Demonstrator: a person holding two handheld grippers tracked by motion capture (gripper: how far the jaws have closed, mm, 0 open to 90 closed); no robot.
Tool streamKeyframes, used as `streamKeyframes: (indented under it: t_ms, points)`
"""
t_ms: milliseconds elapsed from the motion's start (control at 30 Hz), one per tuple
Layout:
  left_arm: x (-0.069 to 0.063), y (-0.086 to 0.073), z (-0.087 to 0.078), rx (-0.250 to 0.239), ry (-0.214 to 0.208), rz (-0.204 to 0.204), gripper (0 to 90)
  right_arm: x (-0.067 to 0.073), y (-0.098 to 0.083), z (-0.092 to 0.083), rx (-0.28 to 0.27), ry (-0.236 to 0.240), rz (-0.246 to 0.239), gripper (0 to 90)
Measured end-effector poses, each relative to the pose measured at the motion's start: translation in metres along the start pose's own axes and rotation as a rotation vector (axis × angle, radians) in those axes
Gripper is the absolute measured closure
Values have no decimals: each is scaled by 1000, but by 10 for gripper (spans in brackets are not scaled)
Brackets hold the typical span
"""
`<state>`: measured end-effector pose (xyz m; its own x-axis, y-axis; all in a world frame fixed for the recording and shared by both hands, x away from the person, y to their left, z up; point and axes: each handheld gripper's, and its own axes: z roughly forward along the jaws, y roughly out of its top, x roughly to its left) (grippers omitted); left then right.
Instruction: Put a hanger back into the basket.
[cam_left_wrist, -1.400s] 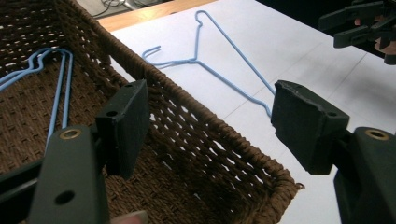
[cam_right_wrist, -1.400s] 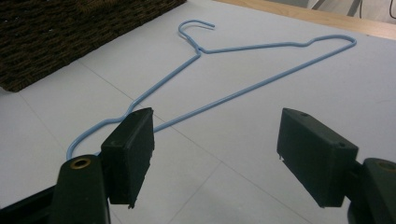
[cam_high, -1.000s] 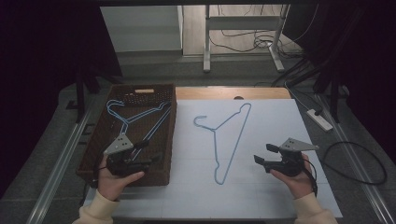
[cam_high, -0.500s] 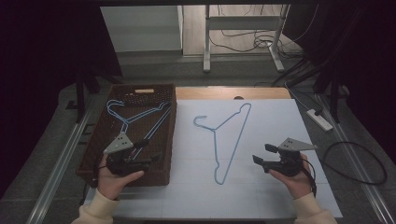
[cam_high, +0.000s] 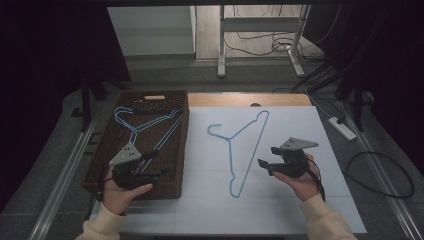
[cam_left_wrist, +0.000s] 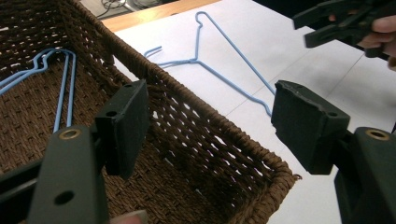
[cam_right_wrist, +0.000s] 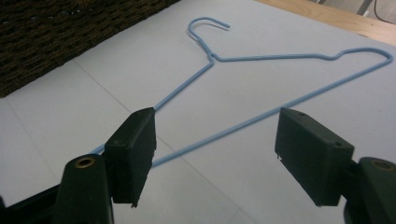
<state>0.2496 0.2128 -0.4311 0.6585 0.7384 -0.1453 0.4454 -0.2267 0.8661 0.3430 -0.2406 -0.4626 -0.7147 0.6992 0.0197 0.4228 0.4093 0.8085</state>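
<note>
A light blue wire hanger (cam_high: 227, 138) lies flat on the white table sheet, hook toward the far side. Several more blue hangers (cam_high: 145, 125) rest inside a dark woven basket (cam_high: 183, 150) at the left. My right gripper (cam_high: 264, 164) is open just right of the lone hanger, pointing left at it. In the right gripper view that hanger (cam_right_wrist: 280, 57) lies on the sheet ahead of and under the right gripper (cam_right_wrist: 217, 149), untouched; the jaws have just narrowed slightly. My left gripper (cam_high: 161, 169) is open over the basket's near right corner; the left gripper (cam_left_wrist: 217, 126) straddles the basket rim (cam_left_wrist: 210, 116).
Bare wooden table edge (cam_high: 240, 99) shows beyond the sheet. Metal rails run along both table sides. A power strip (cam_high: 341, 127) and cables lie on the floor at the right. The white sheet right of the hanger is bare.
My right gripper has moved left and slightly up the picture, closer to the hanger on the sheet. The left gripper and both sets of hangers stay where they were.
</note>
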Motion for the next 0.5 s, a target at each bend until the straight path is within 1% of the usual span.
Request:
streamKeyframes:
  t_ms: [67,100,200,233,300,400,433,467,500]
  points:
    - [0,0,0,0,-1,0,286,-1,7,14,32,10,-4,346]
    - [0,0,0,1,-1,0,286,-1,7,14,32,10,-4,346]
    - [0,-1,1,7,-2,-2,286,-2,12,30,79,33,-7,419]
    - [0,-1,2,7,-2,-2,286,-2,13,37,102,50,-9,477]
    - [0,-1,2,11,-4,-3,286,-1,14,45,132,68,-14,541]
    - [0,-2,3,14,-5,-3,286,3,14,56,194,97,-51,708]
    - [-1,-2,4,16,-5,-4,286,6,14,61,225,117,-68,794]
    - [-1,-2,4,17,-6,-3,286,6,14,61,225,117,-68,794]
    - [-1,-2,4,17,-6,-4,286,9,13,64,252,128,-84,835]
